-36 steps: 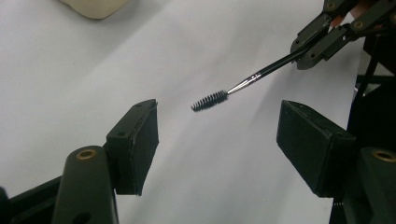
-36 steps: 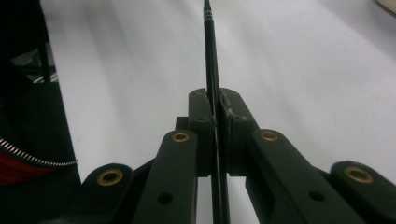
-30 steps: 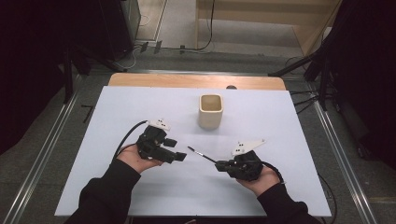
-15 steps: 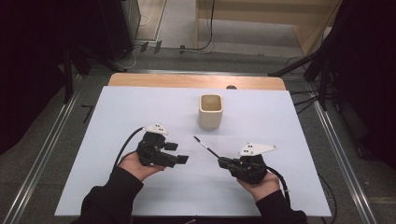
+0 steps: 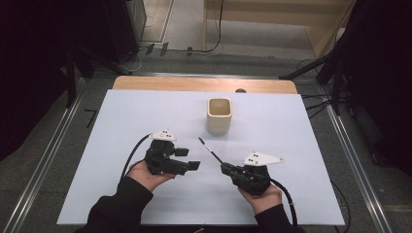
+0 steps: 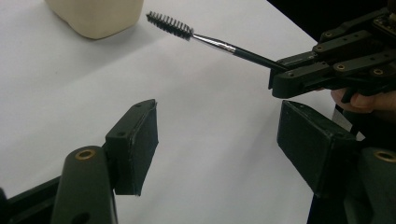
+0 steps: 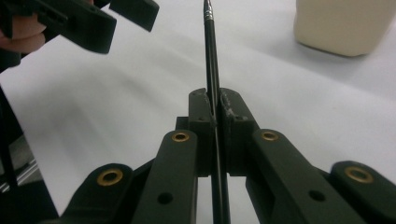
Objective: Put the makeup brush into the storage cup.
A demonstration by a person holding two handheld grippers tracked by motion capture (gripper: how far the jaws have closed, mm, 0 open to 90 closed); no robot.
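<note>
gripping a thin black brush by its handle, my right gripper had both jaws clamped hard together on the shaft, which ran straight up between the pads in the right gripper view. the brush stood clear of the table, slanting away from me toward the cup, its bristled tip pointing up and to the left in the high view and ending short of the cup's base. my right hand cradled the gripper from below, its cable trailing off toward the table's near edge.

my left gripper lay released, jaws wide apart with nothing between them; in the left gripper view the two black pads framed bare white surface. it faced right, toward the brush handle, near it but not touching. my left hand held it from underneath, dark sleeve at the wrist.

beyond the brush tip stood a cream-coloured square cup, upright and open at the top, well inside the white table cover. a strip of bare wood showed along the table's far edge.
</note>
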